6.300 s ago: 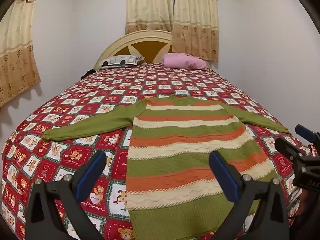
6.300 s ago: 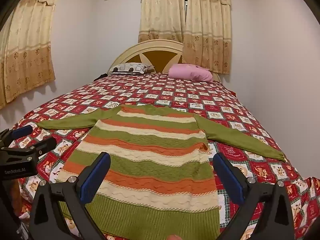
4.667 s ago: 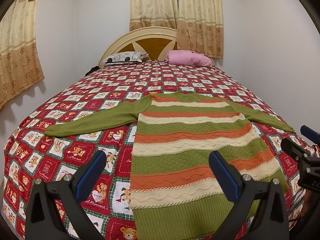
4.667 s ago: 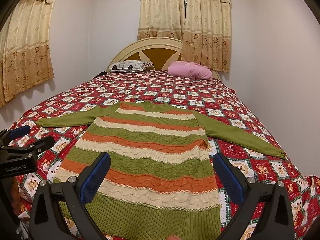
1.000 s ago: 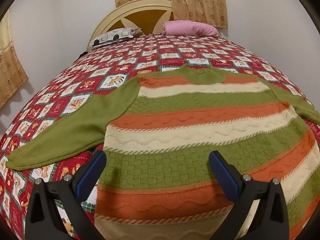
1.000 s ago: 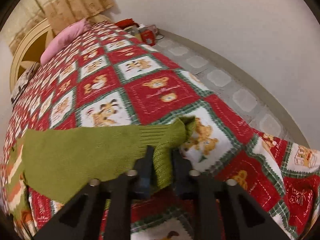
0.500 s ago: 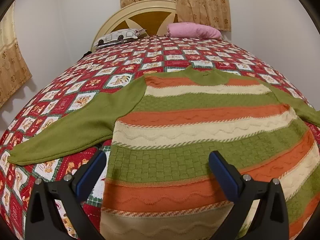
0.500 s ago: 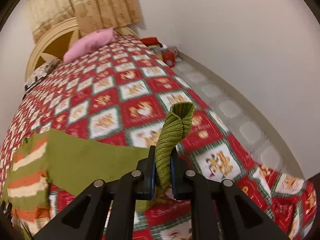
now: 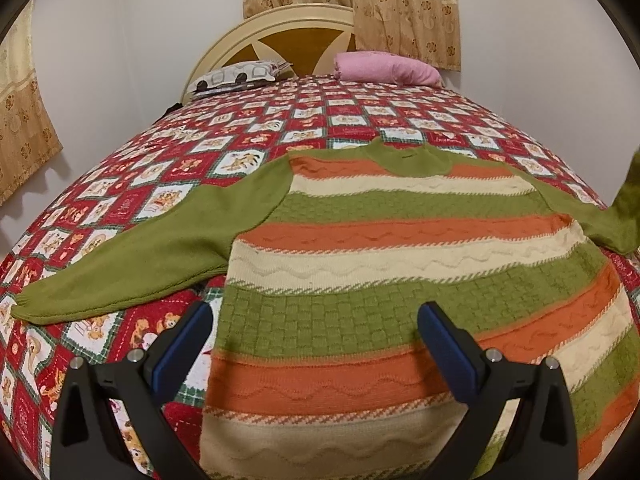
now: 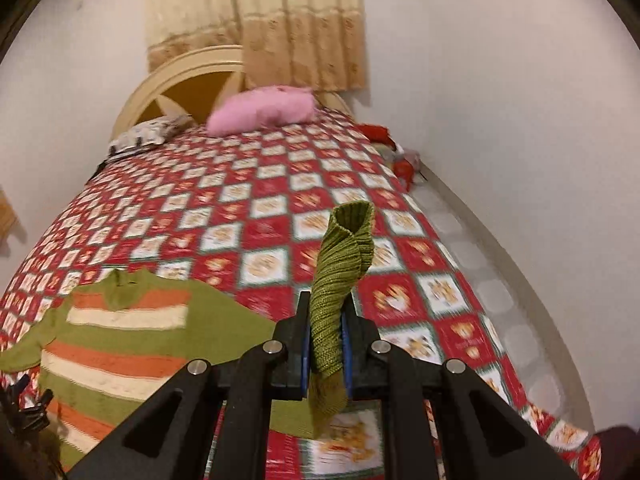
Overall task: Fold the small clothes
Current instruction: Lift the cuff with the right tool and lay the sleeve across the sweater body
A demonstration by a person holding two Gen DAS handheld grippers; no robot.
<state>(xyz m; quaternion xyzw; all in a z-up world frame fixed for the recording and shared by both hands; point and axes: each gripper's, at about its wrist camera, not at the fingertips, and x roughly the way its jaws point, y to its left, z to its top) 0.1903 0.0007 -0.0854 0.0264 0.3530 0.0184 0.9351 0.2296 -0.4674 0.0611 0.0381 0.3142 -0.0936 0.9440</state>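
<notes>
A striped sweater (image 9: 400, 240) in green, orange and cream lies flat on the bed, neck toward the headboard. Its left sleeve (image 9: 132, 256) stretches out over the bedspread. My left gripper (image 9: 316, 332) hovers open above the sweater's lower body, nothing between its blue pads. My right gripper (image 10: 326, 336) is shut on the green cuff (image 10: 344, 264) of the right sleeve and holds it up above the bed; the cuff stands out past the fingers. The lifted sleeve (image 9: 624, 208) shows at the right edge of the left wrist view. The sweater's body (image 10: 120, 344) lies low left in the right wrist view.
The bed carries a red and white bear-patterned bedspread (image 9: 360, 120). A pink pillow (image 9: 384, 66) and a patterned pillow (image 9: 236, 76) lie by the cream headboard (image 9: 280, 36). A wall and a strip of tiled floor (image 10: 500, 280) run along the bed's right side, with red items (image 10: 396, 152) there.
My right gripper has risen with the sleeve cuff and rolled upright, drawing the right sleeve off the bedspread. The left gripper has barely moved and stays open.
</notes>
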